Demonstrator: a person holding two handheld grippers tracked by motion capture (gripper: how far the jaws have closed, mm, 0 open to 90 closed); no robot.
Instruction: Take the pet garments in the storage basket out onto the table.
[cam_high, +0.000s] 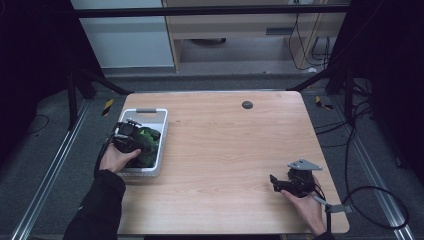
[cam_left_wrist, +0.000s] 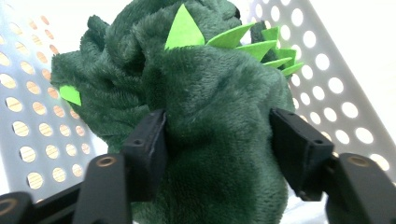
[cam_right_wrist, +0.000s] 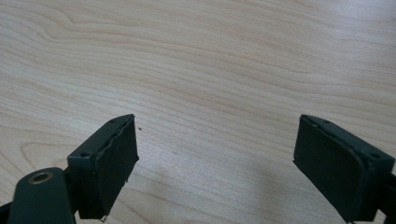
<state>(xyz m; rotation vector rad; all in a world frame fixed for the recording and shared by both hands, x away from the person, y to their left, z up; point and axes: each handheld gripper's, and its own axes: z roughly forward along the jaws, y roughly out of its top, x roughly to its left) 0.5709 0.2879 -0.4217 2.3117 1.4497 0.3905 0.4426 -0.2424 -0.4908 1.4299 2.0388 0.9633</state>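
A dark green plush toy (cam_high: 148, 140) with bright green felt spikes lies in a white perforated basket (cam_high: 145, 111) at the table's left edge. My left gripper (cam_high: 135, 140) reaches down into the basket. In the left gripper view, the gripper (cam_left_wrist: 217, 126) has its two black pads pressed against both sides of the plush toy (cam_left_wrist: 210, 88), which bulges between them, with the basket wall (cam_left_wrist: 37, 116) behind. My right gripper (cam_high: 273, 183) rests low over the table's front right part. In the right gripper view, the gripper (cam_right_wrist: 215, 140) is open over bare wood, with nothing between its jaws.
A small black round disc (cam_high: 247, 104) sits near the far edge of the wooden table (cam_high: 225, 145). A cable (cam_high: 370, 192) trails off the right side to the floor. Dark frame posts stand at the far corners.
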